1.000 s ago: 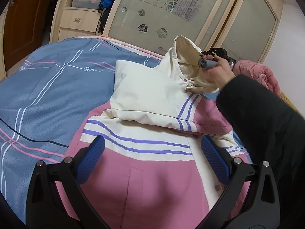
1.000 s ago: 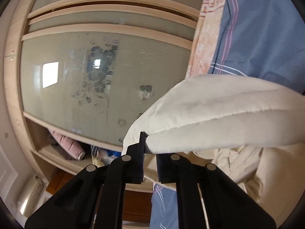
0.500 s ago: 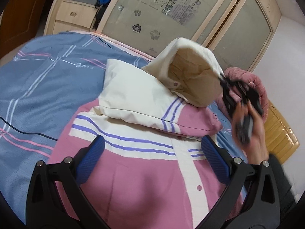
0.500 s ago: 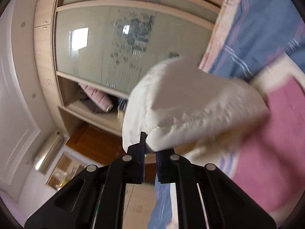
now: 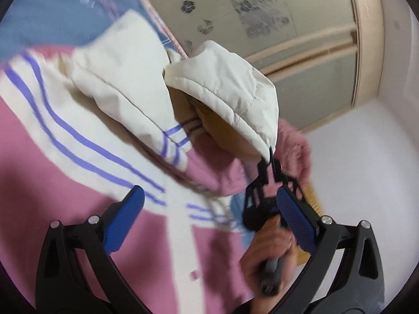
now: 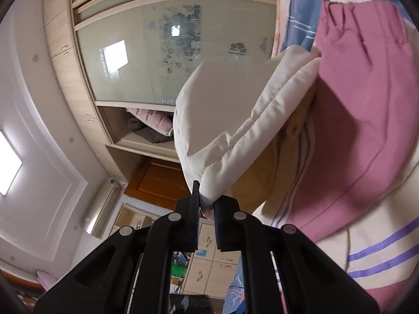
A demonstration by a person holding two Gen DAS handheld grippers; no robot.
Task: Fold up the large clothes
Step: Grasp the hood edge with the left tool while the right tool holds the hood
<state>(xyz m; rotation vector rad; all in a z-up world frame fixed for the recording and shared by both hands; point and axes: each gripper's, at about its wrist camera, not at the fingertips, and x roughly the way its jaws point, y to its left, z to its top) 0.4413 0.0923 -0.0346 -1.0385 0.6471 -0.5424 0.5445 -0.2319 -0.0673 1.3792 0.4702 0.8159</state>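
Right wrist view: the cream hood [image 6: 235, 130] of the pink and cream jacket [image 6: 366, 120] is pinched at its rim by the right gripper [image 6: 207, 209], whose jaws are clenched on the fabric. A second ago the hood was held up against the wardrobe [image 6: 162, 52]; now it is drawn over the jacket's pink body, which is spread on the blue bedsheet [image 5: 52, 13] towards the bed's wardrobe-side edge. In the left wrist view the left gripper [image 5: 209, 219] is seen with its jaws released and nothing between them, above the jacket front. The hood fold is judged nearly ready to be laid flat.
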